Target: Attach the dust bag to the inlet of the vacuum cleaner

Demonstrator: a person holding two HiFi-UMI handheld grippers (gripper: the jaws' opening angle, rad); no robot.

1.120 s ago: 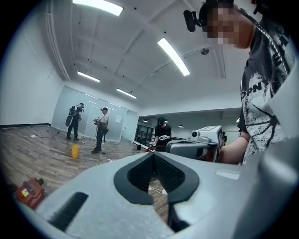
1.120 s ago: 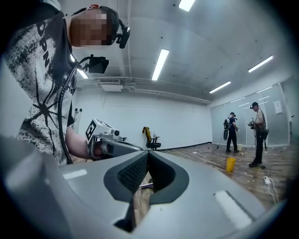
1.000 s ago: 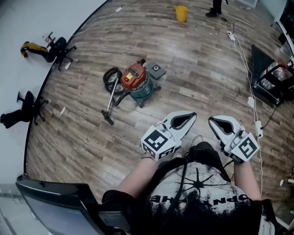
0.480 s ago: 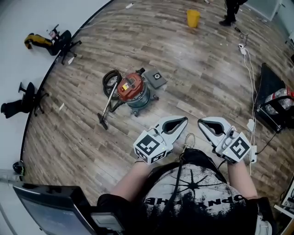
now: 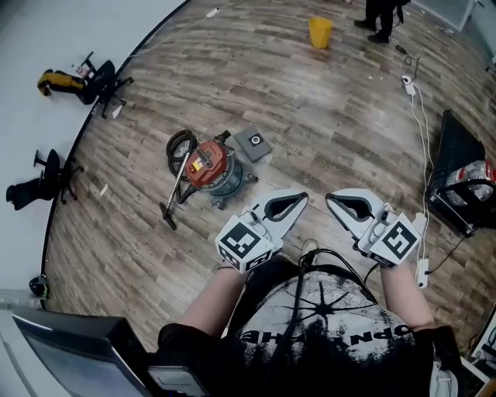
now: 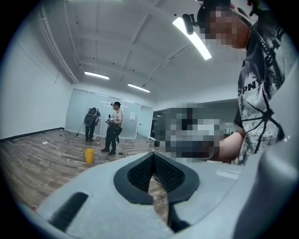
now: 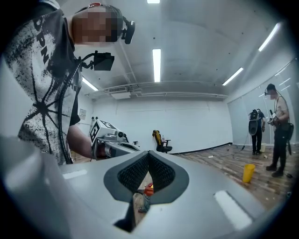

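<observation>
The vacuum cleaner [image 5: 211,164], with a red top on a teal drum, stands on the wooden floor ahead of me. Its black hose [image 5: 180,145] is coiled at its left and the wand [image 5: 172,194] lies on the floor. The dust bag [image 5: 253,143], a flat grey square with a round hole, lies just right of the drum. My left gripper [image 5: 301,199] and right gripper [image 5: 332,201] are held side by side in the air, short of the vacuum, both shut and empty. In the right gripper view the vacuum cleaner [image 7: 147,190] shows through the gap under the jaws.
A yellow bucket [image 5: 319,31] and a standing person [image 5: 384,14] are far ahead. Two office chairs [image 5: 97,77] [image 5: 46,178] stand by the left wall. Cables and a power strip [image 5: 411,81] run along the right, beside a black case [image 5: 457,170]. A monitor [image 5: 70,357] is at lower left.
The vacuum cleaner and dust bag have come nearer to me and to my grippers. Both grippers have travelled forward together and stay shut.
</observation>
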